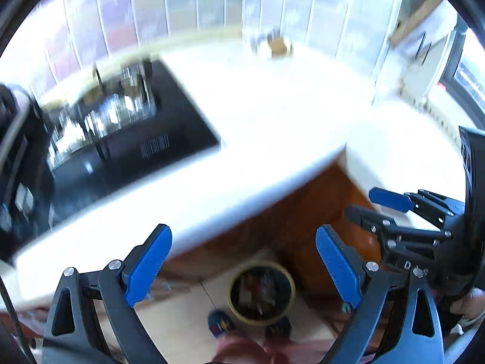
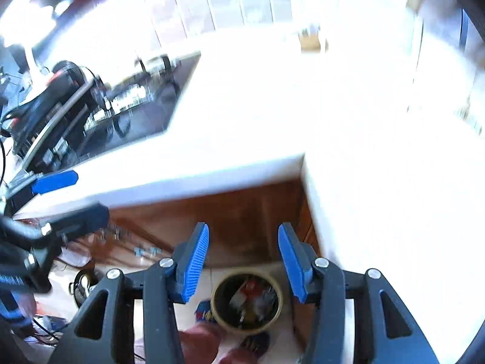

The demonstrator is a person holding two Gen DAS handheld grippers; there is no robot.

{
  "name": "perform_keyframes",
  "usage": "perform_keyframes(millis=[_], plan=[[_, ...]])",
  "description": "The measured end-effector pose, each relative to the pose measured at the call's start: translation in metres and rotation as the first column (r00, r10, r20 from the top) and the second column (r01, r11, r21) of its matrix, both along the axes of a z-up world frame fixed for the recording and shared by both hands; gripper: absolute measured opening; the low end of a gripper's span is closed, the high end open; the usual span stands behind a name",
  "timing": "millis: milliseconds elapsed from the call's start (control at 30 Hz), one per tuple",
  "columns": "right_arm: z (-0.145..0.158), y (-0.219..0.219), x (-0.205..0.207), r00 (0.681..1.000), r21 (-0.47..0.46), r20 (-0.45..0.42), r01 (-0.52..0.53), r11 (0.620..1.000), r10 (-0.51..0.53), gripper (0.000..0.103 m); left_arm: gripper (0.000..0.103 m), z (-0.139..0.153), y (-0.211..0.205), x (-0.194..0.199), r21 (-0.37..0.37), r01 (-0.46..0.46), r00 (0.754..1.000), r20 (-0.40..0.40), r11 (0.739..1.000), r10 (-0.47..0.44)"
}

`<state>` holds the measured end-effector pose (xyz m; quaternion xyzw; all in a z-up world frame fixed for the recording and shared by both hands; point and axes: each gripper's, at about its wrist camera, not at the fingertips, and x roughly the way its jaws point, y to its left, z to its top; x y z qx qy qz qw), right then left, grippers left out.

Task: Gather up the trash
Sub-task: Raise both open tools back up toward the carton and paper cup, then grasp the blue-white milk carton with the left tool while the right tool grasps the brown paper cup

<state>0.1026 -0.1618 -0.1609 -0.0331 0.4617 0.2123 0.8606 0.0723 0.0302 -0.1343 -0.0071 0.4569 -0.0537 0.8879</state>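
Observation:
A round trash bin [image 1: 261, 292] with a tan rim stands on the floor below the counter corner, with several pieces of trash inside; it also shows in the right wrist view [image 2: 247, 301]. My left gripper [image 1: 242, 267] is open and empty, held above the bin. My right gripper [image 2: 243, 257] is open and empty, also above the bin. The right gripper shows at the right of the left wrist view [image 1: 363, 203]. The left gripper shows at the left of the right wrist view [image 2: 81, 194]. Both views are blurred.
A white L-shaped countertop [image 1: 272, 115] with a black cooktop [image 1: 127, 133] spreads ahead. A small brown item [image 1: 277, 45] sits at the counter's far edge. Brown cabinet fronts [image 1: 288, 218] stand under the counter. The person's feet [image 1: 219, 323] are beside the bin.

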Motion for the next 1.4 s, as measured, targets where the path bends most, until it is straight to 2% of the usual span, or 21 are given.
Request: perform_keyframes(millis=[200, 300, 433, 533, 633, 800, 933, 1100, 1267, 1400], plan=[[0.048, -0.004, 0.020, 0.991, 0.029, 0.130, -0.017, 0.999, 0.013, 0.048, 0.095, 0.071, 0.000, 0.029, -0.029, -0.012, 0.994, 0.107, 1.000, 0.015], [0.070, -0.004, 0.034, 0.986, 0.058, 0.164, -0.017, 0.998, 0.007, 0.048, 0.095, 0.105, 0.001, 0.045, 0.006, 0.000, 0.987, 0.158, 1.000, -0.001], [0.090, -0.004, 0.056, 0.981, 0.083, 0.194, -0.010, 0.997, -0.007, 0.048, 0.095, 0.150, -0.008, 0.080, 0.085, 0.045, 0.981, 0.184, 0.995, -0.060], [0.103, -0.003, 0.077, 0.980, 0.095, 0.198, 0.010, 0.995, -0.029, 0.049, 0.095, 0.167, -0.016, 0.110, 0.156, 0.087, 0.975, 0.191, 0.984, -0.116], [0.112, -0.003, 0.104, 0.978, 0.106, 0.198, 0.045, 0.993, -0.066, 0.049, 0.095, 0.178, -0.022, 0.149, 0.192, 0.141, 0.969, 0.175, 0.971, -0.176], [0.117, -0.002, 0.153, 0.970, 0.107, 0.180, 0.143, 0.984, -0.161, 0.049, 0.095, 0.171, -0.024, 0.224, 0.194, 0.224, 0.965, 0.091, 0.955, -0.244], [0.114, 0.000, 0.204, 0.953, 0.129, 0.144, 0.250, 0.960, -0.268, 0.052, 0.095, 0.151, -0.030, 0.300, 0.202, 0.299, 0.949, 0.043, 0.933, -0.314], [0.091, 0.003, 0.269, 0.899, 0.137, 0.115, 0.406, 0.903, -0.422, 0.053, 0.095, 0.106, -0.045, 0.386, 0.193, 0.373, 0.926, -0.015, 0.908, -0.377], [0.053, 0.000, 0.322, 0.834, 0.168, 0.032, 0.538, 0.826, -0.550, 0.053, 0.093, 0.054, -0.048, 0.457, 0.100, 0.386, 0.922, -0.067, 0.917, -0.381], [0.032, 0.000, 0.344, 0.803, 0.177, 0.002, 0.586, 0.790, -0.596, 0.053, 0.092, 0.024, -0.050, 0.494, 0.035, 0.392, 0.918, -0.074, 0.919, -0.389]])
